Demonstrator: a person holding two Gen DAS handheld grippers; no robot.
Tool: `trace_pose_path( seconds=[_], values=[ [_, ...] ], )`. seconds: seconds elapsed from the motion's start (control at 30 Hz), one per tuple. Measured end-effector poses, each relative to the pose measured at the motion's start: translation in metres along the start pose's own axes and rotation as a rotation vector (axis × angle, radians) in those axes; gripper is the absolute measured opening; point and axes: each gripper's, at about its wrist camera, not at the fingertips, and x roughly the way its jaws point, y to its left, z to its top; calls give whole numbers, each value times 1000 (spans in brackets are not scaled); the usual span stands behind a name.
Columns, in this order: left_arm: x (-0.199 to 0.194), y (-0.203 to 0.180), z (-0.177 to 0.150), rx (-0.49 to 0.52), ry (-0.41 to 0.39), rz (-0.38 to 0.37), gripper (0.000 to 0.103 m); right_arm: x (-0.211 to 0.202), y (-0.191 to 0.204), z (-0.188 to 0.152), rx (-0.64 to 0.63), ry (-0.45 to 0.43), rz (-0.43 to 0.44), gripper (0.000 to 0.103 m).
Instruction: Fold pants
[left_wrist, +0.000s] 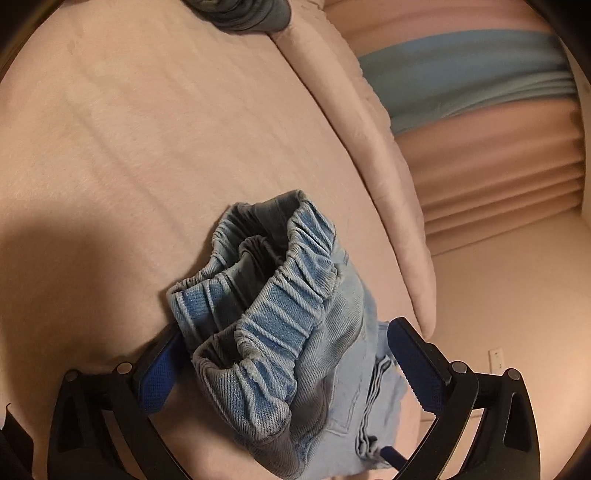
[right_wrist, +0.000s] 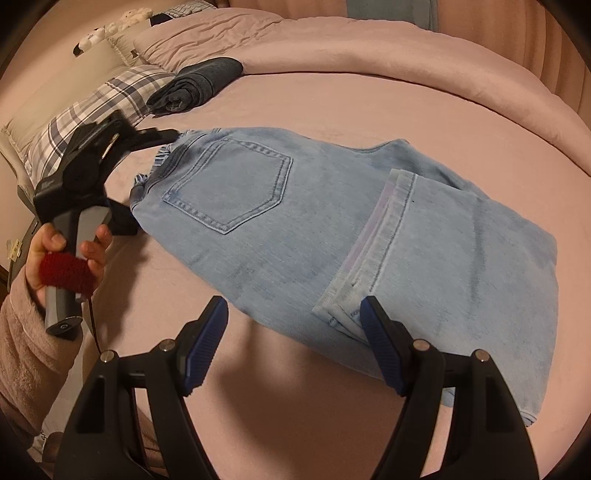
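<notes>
While the jeans (right_wrist: 332, 236) lie mid-bed on the pink sheet (right_wrist: 332, 99), folding looks partly done: legs stacked, hems (right_wrist: 369, 251) brought up toward the seat, back pocket (right_wrist: 229, 188) facing up. My read: at least one more fold left, waistband end toward the hem end, then set aside.

Left tongs (left_wrist: 284, 362) sit spread at the elastic waistband (left_wrist: 273, 295), one pad either side of the bunched denim, not pinching it. From the right wrist view they reach the waistband from the pillow side of the bed.

Right tongs (right_wrist: 295, 343) are wide, empty, hovering over the near edge of the jeans by the hems; contact unclear.

Count: one pair of jeans, two tongs, one dark folded garment (right_wrist: 199, 86) near the head of the bed, one plaid pillow (right_wrist: 96, 110), one pink duvet (right_wrist: 369, 48) pushed to the far edge.
</notes>
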Motion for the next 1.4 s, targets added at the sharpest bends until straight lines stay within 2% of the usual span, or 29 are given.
trace_pose_path(
  seconds=[0.03,0.1,0.2,0.23,0.3,0.4,0.5,0.57,0.6,0.67,0.77,0.83,0.93,0.97,1.03,1.17,1.3,1.33,1.4],
  values=[
    [-1,1,-1,5,-7,5,98,0,0,0,2,-1,-1,74],
    [-6,6,-4,-1,-17,25,78,-2,1,-1,1,-7,-1,74],
    [-11,14,-6,-36,-6,-2,59,-3,-2,-2,-5,-14,-14,74],
    [-12,13,-7,-36,-3,-8,56,-3,-3,-2,0,-16,-22,74],
    [-15,8,-10,-28,-10,-11,39,-4,-7,-1,15,-23,-26,74],
    [-20,-8,-12,5,-37,-15,36,-8,-17,2,54,-48,-18,70],
    [-25,-31,-16,67,-58,-25,34,-9,-30,10,92,-70,-19,60],
    [-28,-49,-23,137,-70,-16,34,-5,-38,17,117,-84,-39,48],
    [-29,-62,-28,181,-69,-18,34,-1,-43,20,131,-81,-47,45],
    [-29,-80,-39,246,-64,-26,34,13,-51,26,166,-59,-58,33],
    [-24,-107,-57,339,-46,-39,34,42,-60,23,230,-2,-21,29],
    [-17,-122,-68,406,-36,-20,33,47,-55,22,194,-39,-39,29],
    [-9,-137,-83,468,-2,-10,32,47,-50,24,177,-33,-44,31],
    [-6,-142,-89,497,7,-2,31,45,-52,25,188,-32,-29,32],
    [-1,-150,-101,562,27,22,27,39,-64,25,275,-32,59,37],
    [14,-158,-118,644,69,61,27,21,-103,20,517,-100,242,62],
    [23,-162,-128,713,94,99,27,17,-137,12,776,-146,513,71],
    [26,-164,-130,731,97,109,27,17,-141,14,818,-149,588,76],
    [29,-166,-133,760,105,130,27,14,-138,23,816,-146,629,86]
  ],
)
